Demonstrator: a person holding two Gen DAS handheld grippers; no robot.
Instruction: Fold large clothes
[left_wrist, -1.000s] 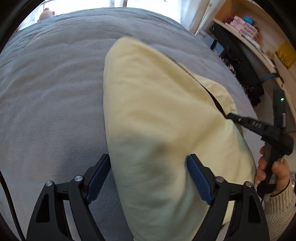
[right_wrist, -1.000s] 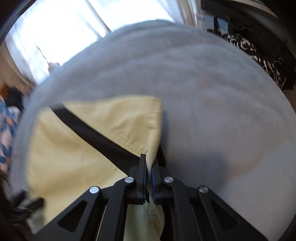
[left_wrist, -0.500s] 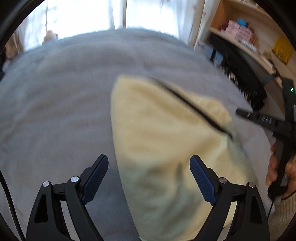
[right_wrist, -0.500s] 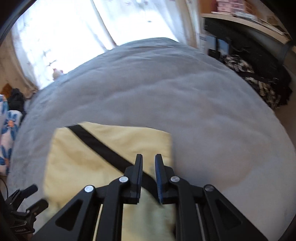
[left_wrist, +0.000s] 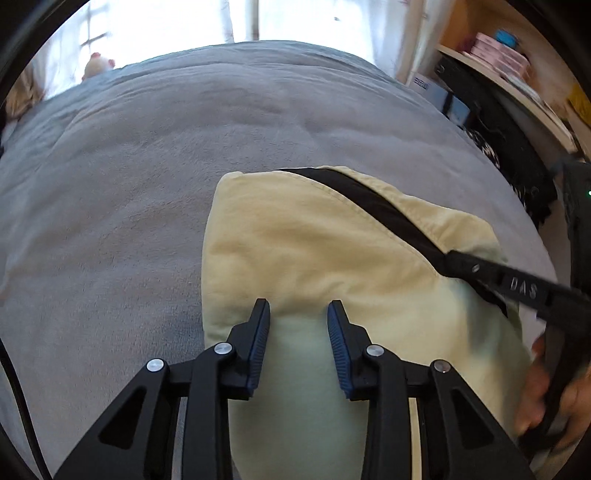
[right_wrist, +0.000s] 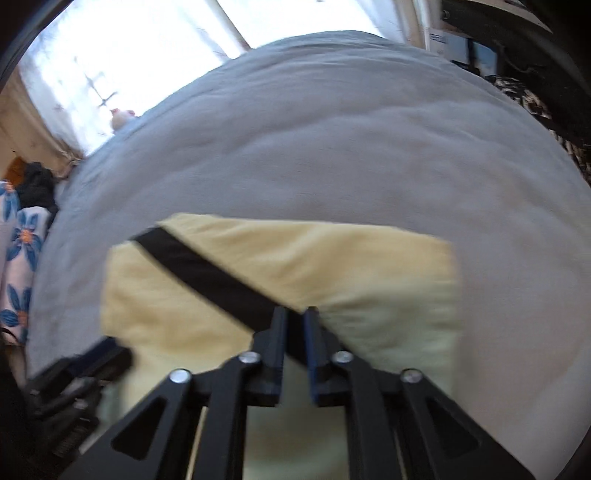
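Note:
A pale yellow garment (left_wrist: 314, 251) with a black diagonal stripe (left_wrist: 373, 203) lies folded on the grey bed; it also shows in the right wrist view (right_wrist: 369, 280). My left gripper (left_wrist: 298, 308) hovers over its near part, jaws partly open and holding nothing. My right gripper (right_wrist: 295, 314) is over the stripe (right_wrist: 207, 273), jaws a narrow gap apart and empty. The right gripper's finger (left_wrist: 517, 284) shows at the garment's right edge in the left wrist view.
The grey blanket (left_wrist: 147, 166) covers the bed around the garment. A shelf with boxes (left_wrist: 498, 55) and dark clothes (left_wrist: 517, 158) stand on the right. A bright window (right_wrist: 147, 55) is behind. Floral fabric (right_wrist: 18, 258) lies at the far left.
My right gripper let go of the garment's edge and the cloth dropped flat. My left gripper's jaws narrowed and both grippers pulled back toward the near side.

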